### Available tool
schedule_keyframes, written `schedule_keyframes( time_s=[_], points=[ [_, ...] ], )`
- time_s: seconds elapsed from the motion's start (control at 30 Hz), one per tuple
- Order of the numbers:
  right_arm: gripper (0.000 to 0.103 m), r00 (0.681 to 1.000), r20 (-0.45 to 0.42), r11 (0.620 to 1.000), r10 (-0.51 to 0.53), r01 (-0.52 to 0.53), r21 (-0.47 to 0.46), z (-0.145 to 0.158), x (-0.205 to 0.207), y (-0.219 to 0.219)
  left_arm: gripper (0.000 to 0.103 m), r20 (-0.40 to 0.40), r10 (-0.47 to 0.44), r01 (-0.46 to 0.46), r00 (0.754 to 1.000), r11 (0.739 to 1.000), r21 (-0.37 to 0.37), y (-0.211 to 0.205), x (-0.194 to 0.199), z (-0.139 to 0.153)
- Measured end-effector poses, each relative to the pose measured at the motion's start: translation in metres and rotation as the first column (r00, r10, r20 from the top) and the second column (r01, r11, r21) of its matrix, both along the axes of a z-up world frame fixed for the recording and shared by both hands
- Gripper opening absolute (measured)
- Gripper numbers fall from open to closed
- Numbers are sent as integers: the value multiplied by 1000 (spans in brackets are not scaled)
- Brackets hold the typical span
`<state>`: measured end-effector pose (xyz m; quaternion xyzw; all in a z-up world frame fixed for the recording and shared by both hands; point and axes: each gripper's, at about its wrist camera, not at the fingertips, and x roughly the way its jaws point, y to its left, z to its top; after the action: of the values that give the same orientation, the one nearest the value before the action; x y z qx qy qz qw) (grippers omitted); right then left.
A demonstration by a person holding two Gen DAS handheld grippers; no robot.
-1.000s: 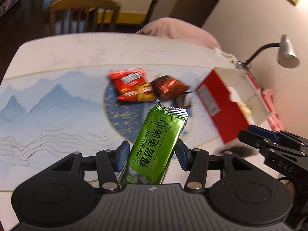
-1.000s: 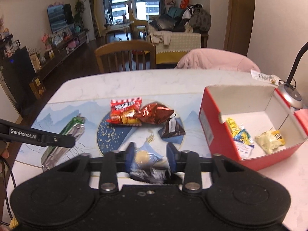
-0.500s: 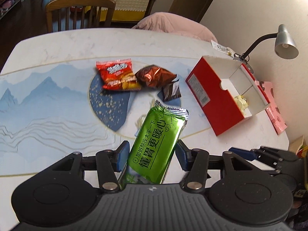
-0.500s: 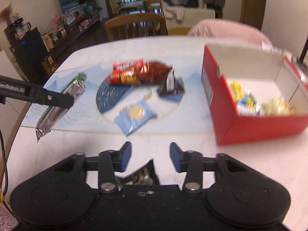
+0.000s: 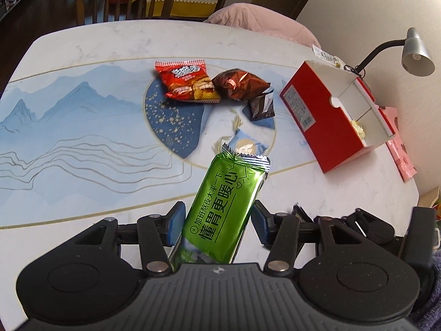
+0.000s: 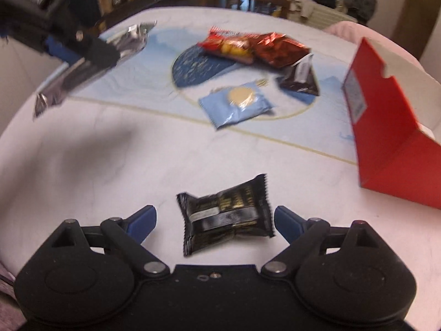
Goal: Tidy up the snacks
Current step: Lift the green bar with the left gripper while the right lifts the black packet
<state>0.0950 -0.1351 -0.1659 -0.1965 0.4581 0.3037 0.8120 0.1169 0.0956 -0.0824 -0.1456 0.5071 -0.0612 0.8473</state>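
A long green foil snack bar [image 5: 228, 207] is held clamped in the left gripper [image 5: 216, 224], while the right gripper [image 6: 215, 220] is opening wide around a small black wrapper [image 6: 226, 215] lying untouched on the table. Only a few pale snacks are seen inside the red cardboard box [image 5: 325, 121]; a red chip bag [image 5: 187, 82], a brown foil pouch [image 5: 239, 84], a dark packet [image 5: 261, 106] and a light blue packet [image 6: 237, 104] are left. The marble table with blue mountain print [image 5: 82, 127] is set in a dim living room, a wooden chair [image 5: 124, 0] beyond.

Two wrist fisheyes, angled steeply down, close over the table [image 5: 82, 44] — both share the red box [image 6: 391, 143].
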Motion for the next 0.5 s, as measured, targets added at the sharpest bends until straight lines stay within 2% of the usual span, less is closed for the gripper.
schedule_keyframes(
  time_s=[0.1, 0.13, 0.27, 0.33, 0.43, 0.5],
  points=[
    [86, 1000, 6, 1000, 1, -1, -11, -5, 4, 1, 51, -4, -1, 1, 1000, 1000, 0, 2, -3, -2],
    [80, 1000, 2, 1000, -3, 3, -7, -6, 6, 0, 51, -4, 0, 0, 1000, 1000, 1, 3, -3, -2],
    [75, 1000, 3, 1000, 4, -4, 5, -7, 9, -1, 51, -6, 6, -6, 1000, 1000, 1, 6, -4, -3],
    [65, 1000, 19, 1000, 13, -13, 8, -5, 8, -1, 51, -8, 11, -11, 1000, 1000, -1, 8, -4, -4],
    [56, 999, 31, 1000, 5, -6, 12, -4, 8, -1, 51, -10, 13, -13, 1000, 1000, -3, 8, -3, -4],
    [54, 999, 36, 1000, -1, 1, 16, -3, 8, -2, 51, -11, 12, -12, 1000, 1000, -4, 6, -3, -4]
  ],
)
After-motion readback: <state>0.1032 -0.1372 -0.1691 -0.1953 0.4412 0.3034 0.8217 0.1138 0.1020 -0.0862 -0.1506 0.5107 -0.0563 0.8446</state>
